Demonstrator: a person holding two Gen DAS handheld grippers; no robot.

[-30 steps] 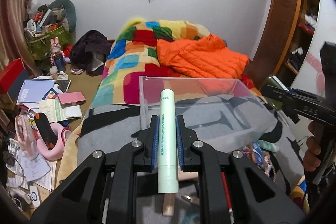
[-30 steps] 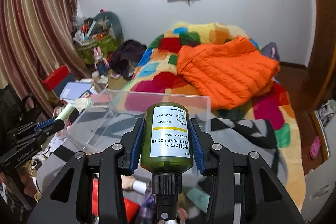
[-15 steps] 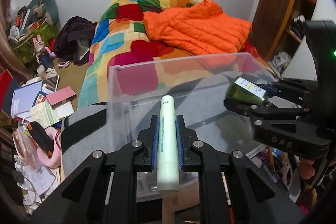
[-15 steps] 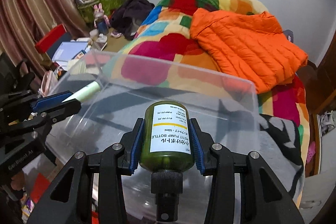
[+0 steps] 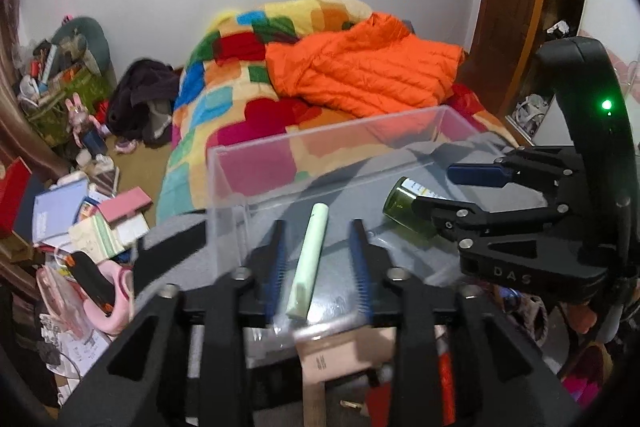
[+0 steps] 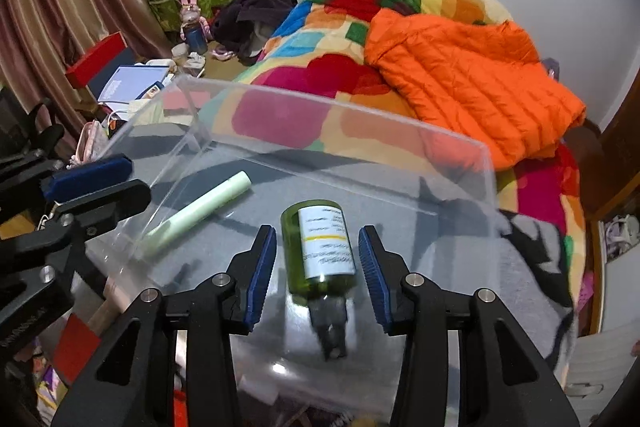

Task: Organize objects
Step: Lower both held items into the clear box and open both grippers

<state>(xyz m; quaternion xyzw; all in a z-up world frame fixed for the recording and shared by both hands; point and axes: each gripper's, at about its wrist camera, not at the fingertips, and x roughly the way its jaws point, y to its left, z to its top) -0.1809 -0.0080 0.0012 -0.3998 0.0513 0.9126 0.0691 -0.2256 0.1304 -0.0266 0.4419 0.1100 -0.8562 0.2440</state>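
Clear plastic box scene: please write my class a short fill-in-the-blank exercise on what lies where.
1. The pale green tube lies inside the clear ____.
2. The bottle with the white label is dark ____.
3. The jacket on the bed is ____.

Missing words: box; green; orange
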